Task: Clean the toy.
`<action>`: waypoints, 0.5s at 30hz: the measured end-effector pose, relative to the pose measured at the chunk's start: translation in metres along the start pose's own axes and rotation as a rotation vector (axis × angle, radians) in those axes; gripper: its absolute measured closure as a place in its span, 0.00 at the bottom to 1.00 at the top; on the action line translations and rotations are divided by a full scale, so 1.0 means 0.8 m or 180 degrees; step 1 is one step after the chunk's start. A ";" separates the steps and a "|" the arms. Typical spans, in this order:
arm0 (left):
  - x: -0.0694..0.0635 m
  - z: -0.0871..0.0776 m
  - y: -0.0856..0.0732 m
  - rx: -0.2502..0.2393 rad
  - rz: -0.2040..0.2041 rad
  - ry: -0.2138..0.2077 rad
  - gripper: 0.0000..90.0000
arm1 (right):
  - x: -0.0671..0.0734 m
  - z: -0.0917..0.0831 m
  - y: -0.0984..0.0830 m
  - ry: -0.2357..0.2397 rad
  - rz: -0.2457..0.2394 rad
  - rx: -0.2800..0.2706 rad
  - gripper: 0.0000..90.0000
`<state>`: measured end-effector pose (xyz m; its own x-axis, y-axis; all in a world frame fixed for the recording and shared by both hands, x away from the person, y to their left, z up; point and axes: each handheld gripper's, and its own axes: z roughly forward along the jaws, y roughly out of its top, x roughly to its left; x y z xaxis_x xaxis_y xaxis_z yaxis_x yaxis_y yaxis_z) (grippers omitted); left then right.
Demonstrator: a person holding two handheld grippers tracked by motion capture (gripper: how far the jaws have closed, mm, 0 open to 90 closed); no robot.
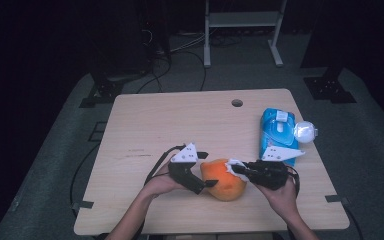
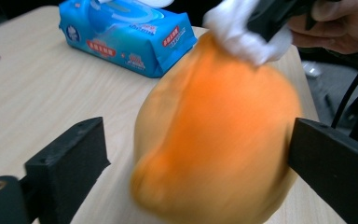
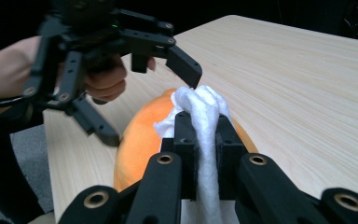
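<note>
The orange fruit (image 1: 223,179) is set on the near tabletop (image 1: 180,120). It is flanked by the wide-open left tongs (image 1: 209,170), without pressing, for steadying. A white wipe (image 3: 204,126) is clamped in the right tongs (image 1: 236,168) for wiping its top.

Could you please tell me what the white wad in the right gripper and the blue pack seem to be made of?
White wad: probably a wet wipe or tissue, soft, matte and fibrous, bunched where the right gripper pinches it. Blue pack: glossy plastic film, judging by its sheen, crinkles and printed labels.
</note>
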<state>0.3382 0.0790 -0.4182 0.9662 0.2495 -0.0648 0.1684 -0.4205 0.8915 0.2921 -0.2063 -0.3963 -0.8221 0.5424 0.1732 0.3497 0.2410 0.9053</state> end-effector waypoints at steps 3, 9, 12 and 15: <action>0.006 0.006 -0.008 -0.0083 -0.0137 -0.0087 0.03 | -0.003 -0.005 -0.002 -0.0022 0.0033 0.0008 0.91; -0.001 0.022 -0.016 0.0037 -0.0113 -0.0369 0.10 | -0.017 -0.016 -0.006 -0.0121 0.0103 -0.0011 0.90; -0.002 0.024 -0.014 0.0019 -0.0069 -0.0317 0.10 | -0.022 -0.020 -0.009 -0.0131 0.0160 -0.0033 0.90; 0.003 0.032 -0.018 0.0004 -0.0228 -0.0224 0.01 | -0.021 -0.019 -0.008 -0.0125 0.0122 -0.0019 0.90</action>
<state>0.3431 0.0629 -0.4424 0.9630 0.2171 -0.1599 0.2379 -0.4050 0.8828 0.2966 -0.2295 -0.3992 -0.7899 0.5822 0.1926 0.3778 0.2146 0.9007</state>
